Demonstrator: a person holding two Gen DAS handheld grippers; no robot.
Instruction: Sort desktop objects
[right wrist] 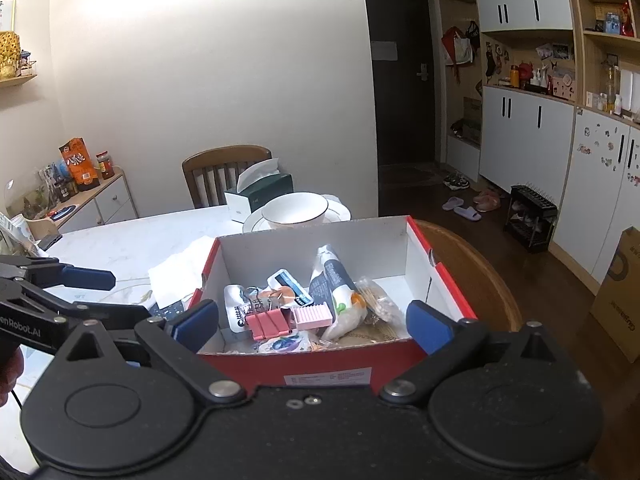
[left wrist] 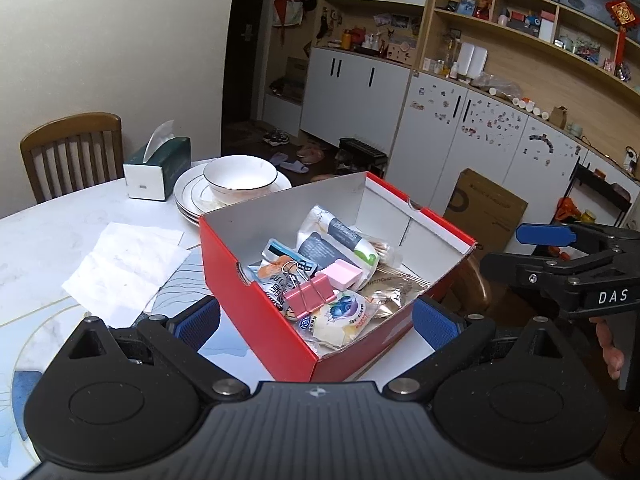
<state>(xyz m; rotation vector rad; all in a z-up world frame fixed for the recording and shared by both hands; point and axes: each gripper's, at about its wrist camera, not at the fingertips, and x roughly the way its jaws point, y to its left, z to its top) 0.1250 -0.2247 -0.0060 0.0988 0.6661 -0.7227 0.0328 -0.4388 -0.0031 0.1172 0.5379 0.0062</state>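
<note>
A red cardboard box [left wrist: 256, 320] [right wrist: 440, 276] stands at the table's near edge. It holds a pink binder clip [left wrist: 310, 294] [right wrist: 266, 324], a pink ribbed eraser [left wrist: 342, 274] [right wrist: 314, 316], several snack packets [left wrist: 348, 316] and a cotton-swab pack [left wrist: 384, 250]. My left gripper [left wrist: 316, 322] is open and empty, its fingers either side of the box's near corner. My right gripper [right wrist: 314, 324] is open and empty, in front of the box's near wall. Each gripper shows at the other view's edge.
White paper napkins [left wrist: 124, 264] lie left of the box. Behind it stand stacked plates with a bowl [left wrist: 240, 176] and a green tissue box [left wrist: 158, 168]. Wooden chairs [left wrist: 72, 152] [right wrist: 480, 276] stand at the table's far and right sides.
</note>
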